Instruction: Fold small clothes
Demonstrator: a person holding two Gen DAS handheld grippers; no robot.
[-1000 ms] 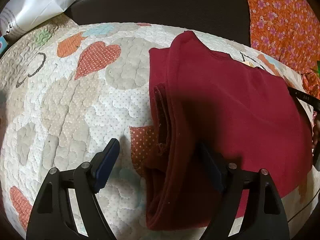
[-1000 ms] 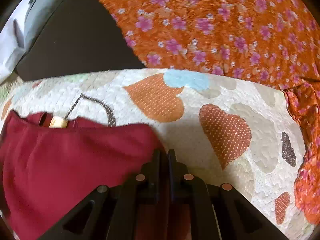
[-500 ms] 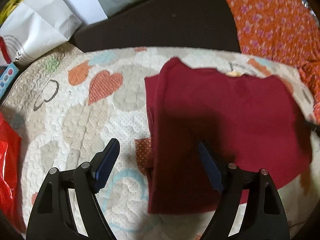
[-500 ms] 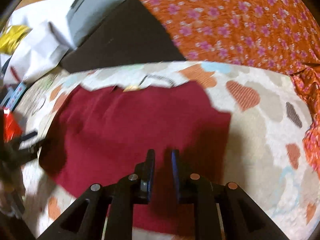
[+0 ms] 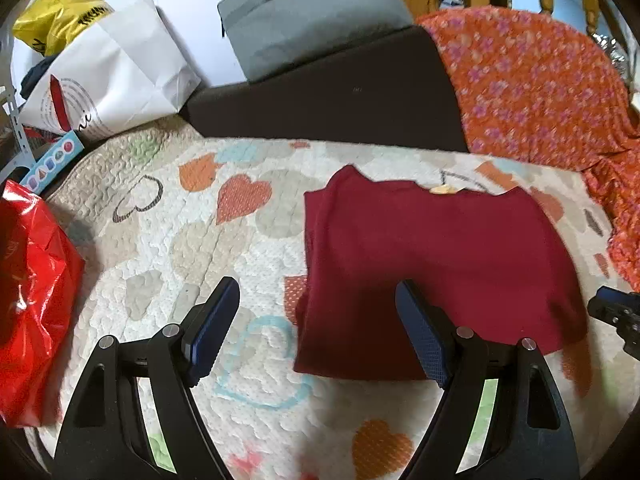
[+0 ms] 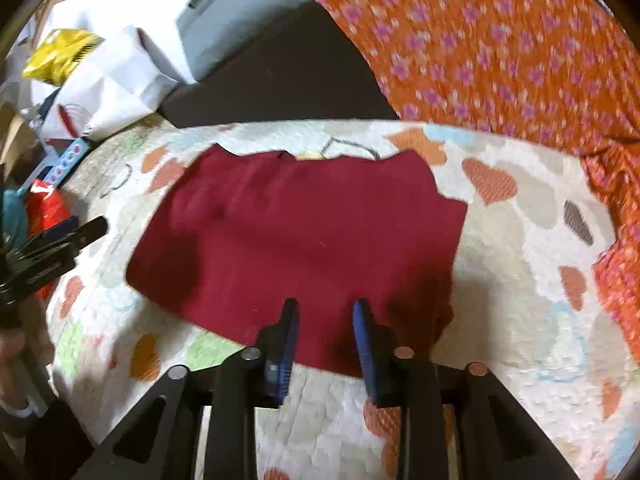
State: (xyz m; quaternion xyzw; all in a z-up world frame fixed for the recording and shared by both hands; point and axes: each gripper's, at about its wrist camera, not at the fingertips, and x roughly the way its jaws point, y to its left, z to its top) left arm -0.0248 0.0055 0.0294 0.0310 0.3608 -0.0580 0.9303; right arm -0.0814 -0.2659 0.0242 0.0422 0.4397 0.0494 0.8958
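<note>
Two views, both soft with motion blur on the right wrist, so fine detail on the maroon garment (image 6: 304, 236) is hard for you to read. It lies folded flat on the heart-print quilt (image 5: 208, 248), toward the quilt's far edge and right of its middle in the left view. A small pale tag (image 5: 444, 190) peeks out at its far hem; you can't tell what it says. Folded layers underneath are hidden.

Your left tongs (image 5: 316, 320) stand wide apart, nothing between the pads, hovering over the garment's near-left corner. Your right tongs (image 6: 326, 332) are opening, narrow gap, pads clear of the cloth; garment sits below them, not gripped.

Beyond the quilt's far-left corner: white paper bag (image 5: 116, 76), contents hidden. Yellow plastic bag (image 5: 56, 16) behind it, something dark just beside it, unclear. Red plastic bag (image 5: 28, 300) at the left edge, cut off. Grey case (image 5: 312, 20) on a dark block (image 5: 332, 100), closed. Orange floral cloth (image 5: 536, 92) along the right edge.
</note>
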